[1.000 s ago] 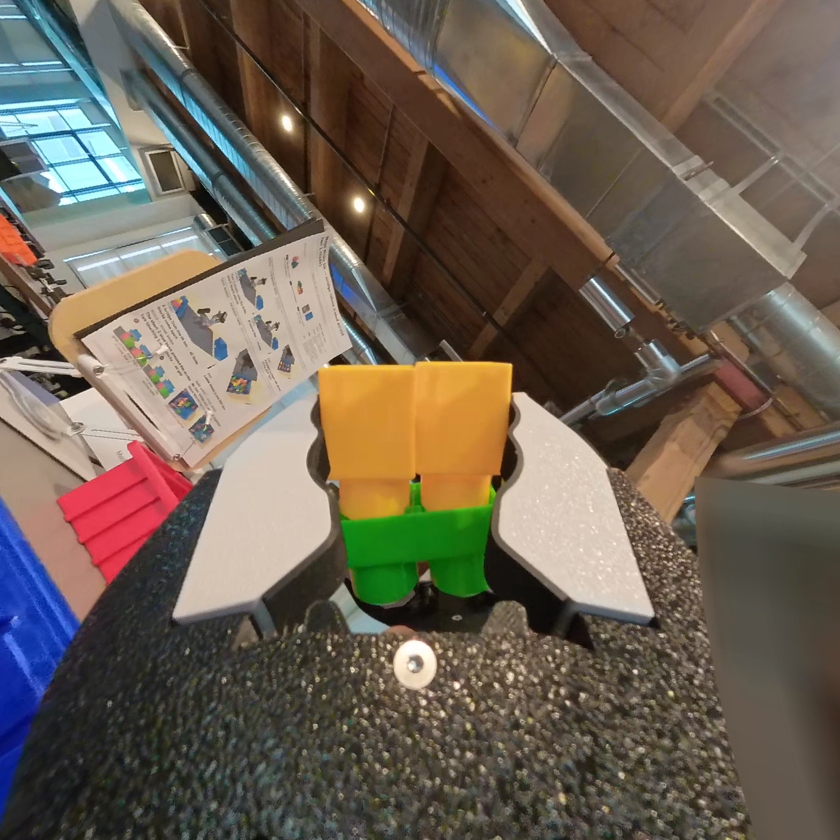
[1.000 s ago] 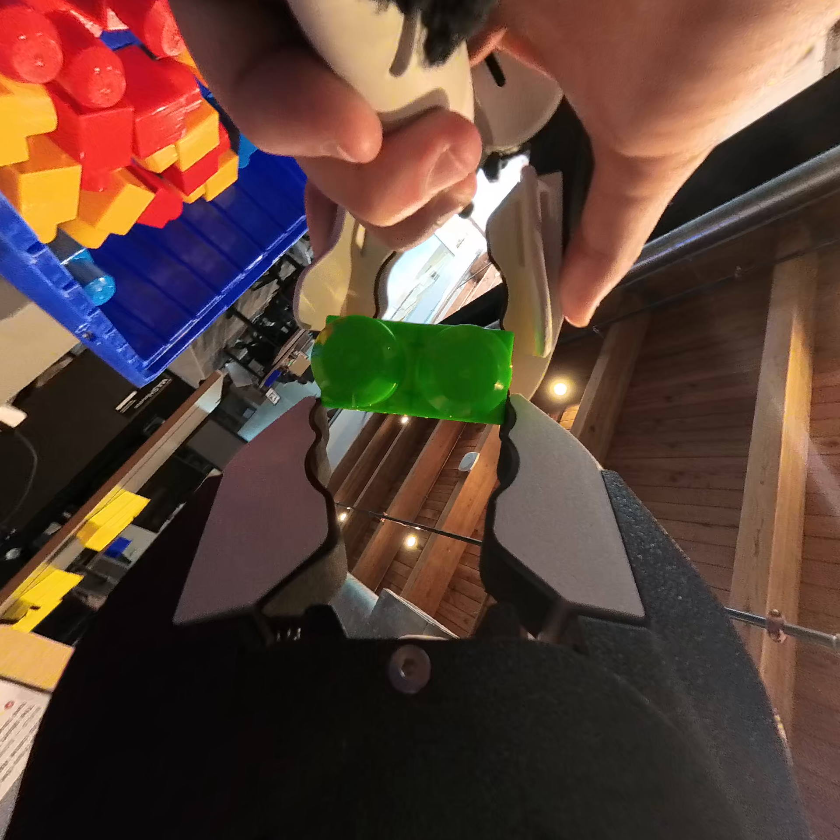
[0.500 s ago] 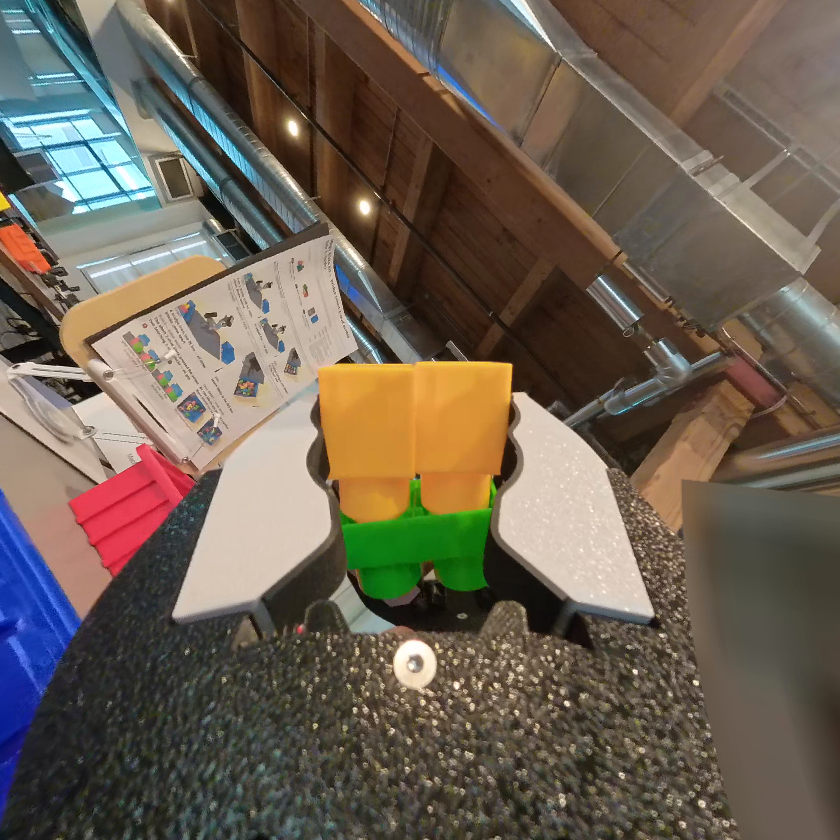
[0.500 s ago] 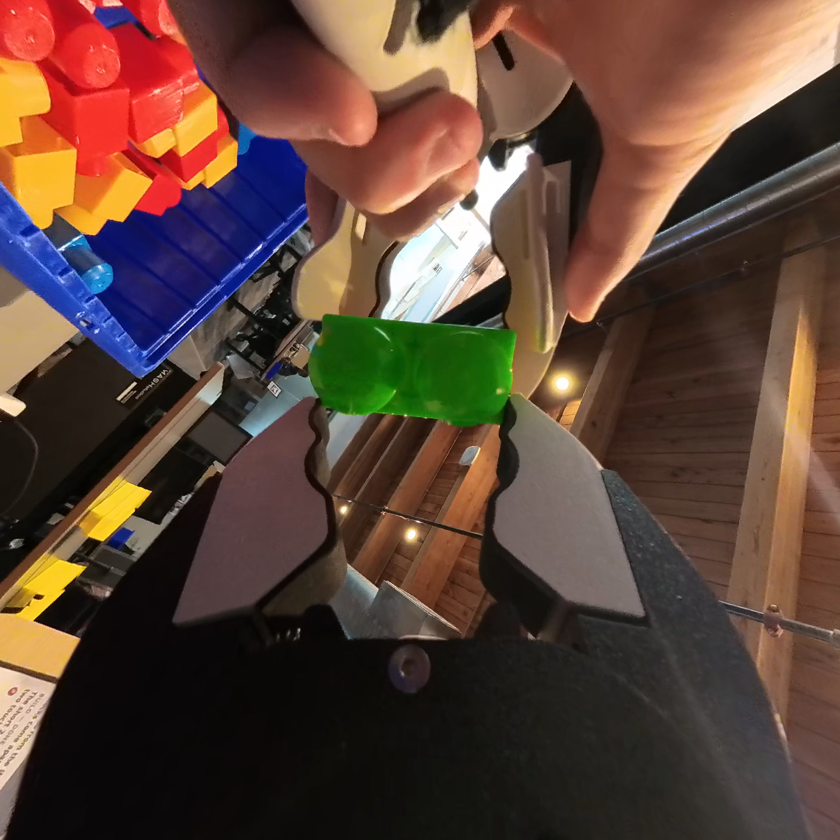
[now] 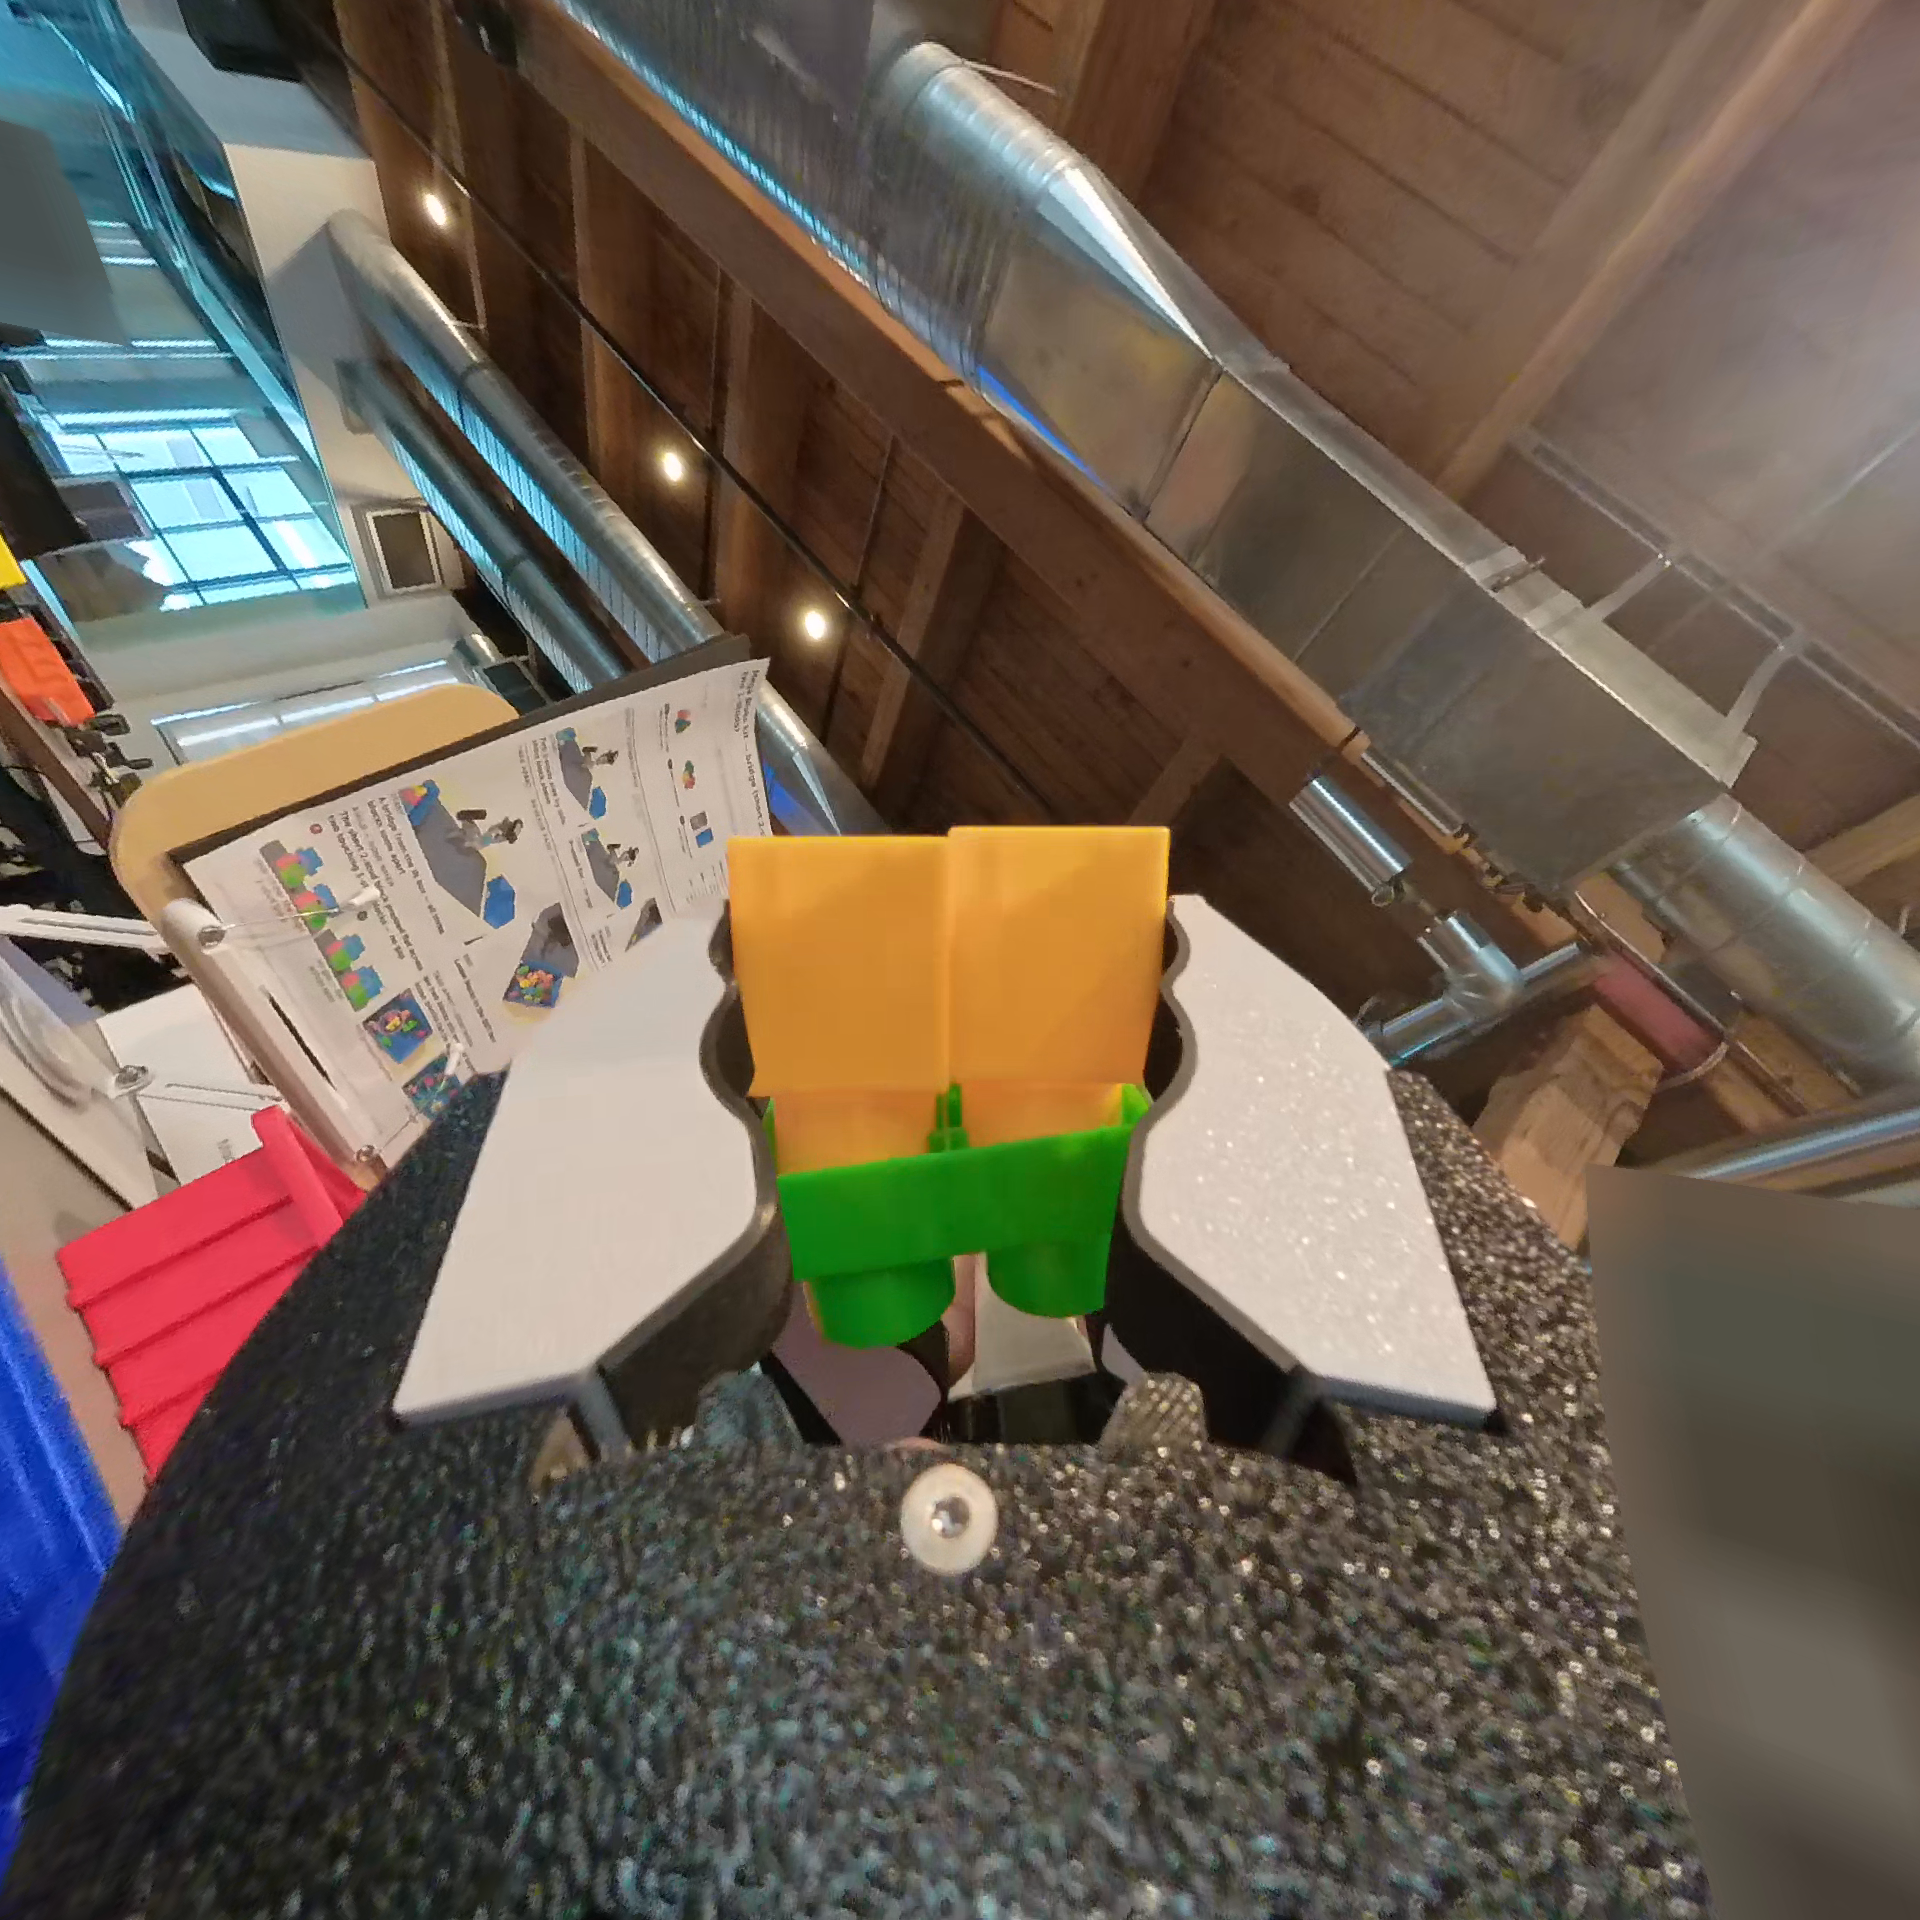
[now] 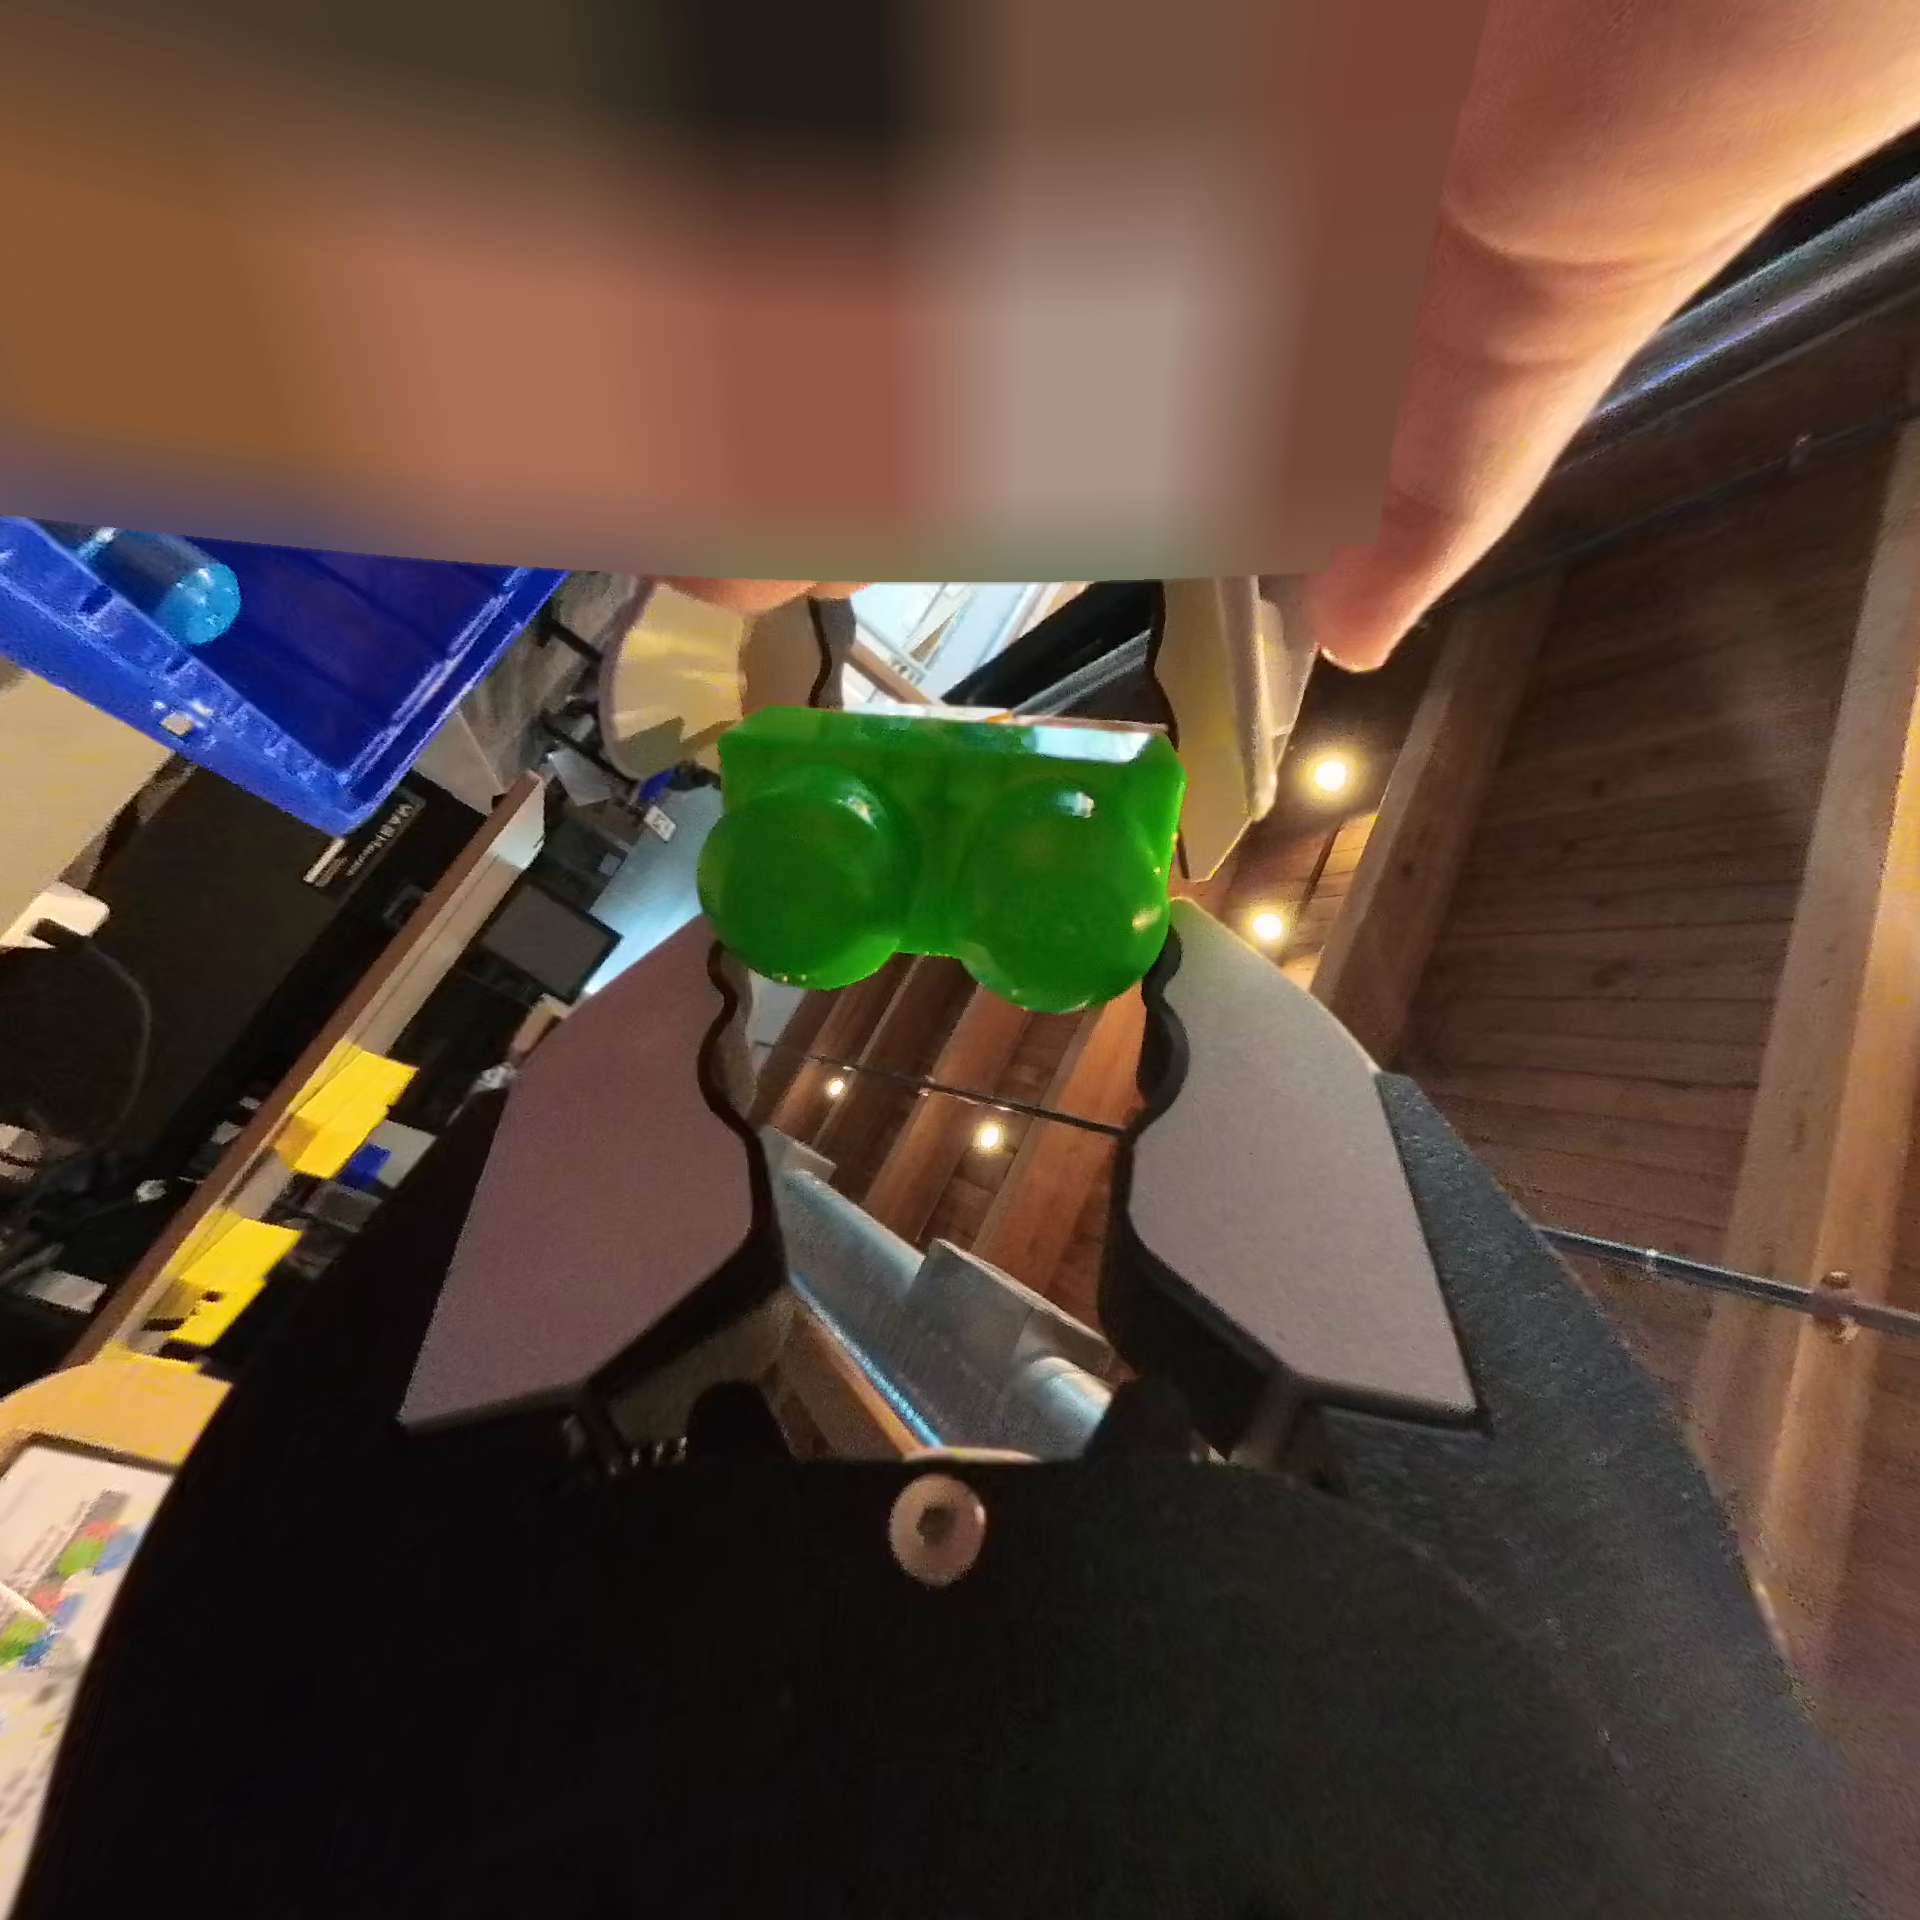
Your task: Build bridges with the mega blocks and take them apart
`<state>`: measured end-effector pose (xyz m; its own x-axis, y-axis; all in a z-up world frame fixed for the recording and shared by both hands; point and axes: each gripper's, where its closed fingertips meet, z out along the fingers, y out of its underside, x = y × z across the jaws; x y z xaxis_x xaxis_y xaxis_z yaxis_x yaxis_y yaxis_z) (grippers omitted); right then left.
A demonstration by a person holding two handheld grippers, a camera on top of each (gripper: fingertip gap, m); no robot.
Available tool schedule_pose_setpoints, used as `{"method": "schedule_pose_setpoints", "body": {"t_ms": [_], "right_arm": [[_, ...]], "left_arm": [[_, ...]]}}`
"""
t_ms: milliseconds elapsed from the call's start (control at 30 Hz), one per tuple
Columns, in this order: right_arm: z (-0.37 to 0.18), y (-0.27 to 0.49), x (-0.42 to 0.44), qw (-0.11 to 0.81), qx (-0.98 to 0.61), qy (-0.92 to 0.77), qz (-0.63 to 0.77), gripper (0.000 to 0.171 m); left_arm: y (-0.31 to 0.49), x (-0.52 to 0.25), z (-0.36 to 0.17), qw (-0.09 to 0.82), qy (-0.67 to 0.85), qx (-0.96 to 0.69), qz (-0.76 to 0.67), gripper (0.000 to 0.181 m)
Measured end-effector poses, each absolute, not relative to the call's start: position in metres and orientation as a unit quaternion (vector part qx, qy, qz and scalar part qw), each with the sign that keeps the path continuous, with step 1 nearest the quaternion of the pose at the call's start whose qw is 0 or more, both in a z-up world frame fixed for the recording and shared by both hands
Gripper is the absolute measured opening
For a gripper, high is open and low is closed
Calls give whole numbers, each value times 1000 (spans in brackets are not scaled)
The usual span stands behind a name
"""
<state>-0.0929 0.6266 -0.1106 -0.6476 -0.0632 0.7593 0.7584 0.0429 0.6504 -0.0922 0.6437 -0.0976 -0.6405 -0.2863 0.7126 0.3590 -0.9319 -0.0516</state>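
A: Mega blocks, mid-air: an orange block plugged into a green block, pinched in the left gripper, whose fingers press on both sides of the stack. Wooden ceiling & metal ducts fill the background.

B: And the right gripper?

A: Parted roughly to the green block's width, w/ its fingertips at the block's two ends. Whether they grip it yet can't be told. Seen from that side, the green block shows its two round studs aimed at the right camera; part of the person's hand sits above it.

B: Which way does the pair point?

A: Stack axis runs along the left gripper's fingers, orange end outward, green end toward its palm. Each block's long axis lies crosswise, finger to finger.

B: Step in hand?

A: Likely pulling the two apart. Done well, the right gripper closes square on the green block's short ends, then draws straight along the stud axis, no twisting, while the left holds firm. A skewed pull could jam the studs or flick a block loose.

B: Anything else in shot?

A: Blue bin, instruction sheet, red piece at left.
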Motion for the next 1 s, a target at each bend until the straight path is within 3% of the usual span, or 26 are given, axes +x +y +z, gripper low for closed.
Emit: {"method": "schedule_pose_setpoints", "body": {"t_ms": [500,667,833,1000], "right_arm": [[-114,631,-100,351,-280,-651,-612,78],[-122,634,-98,345,-293,-657,-603,58],[-127,634,-101,354,-312,-661,-583,51],[-134,638,-98,355,-341,-662,-565,59]], "left_arm": [[653,-100,-100,173,-56,-375,-909,74],[655,-104,-104,175,-57,-377,-908,74],[661,-111,-107,190,-54,-383,-902,74],[665,-119,-109,201,-46,-385,-899,74]]}}
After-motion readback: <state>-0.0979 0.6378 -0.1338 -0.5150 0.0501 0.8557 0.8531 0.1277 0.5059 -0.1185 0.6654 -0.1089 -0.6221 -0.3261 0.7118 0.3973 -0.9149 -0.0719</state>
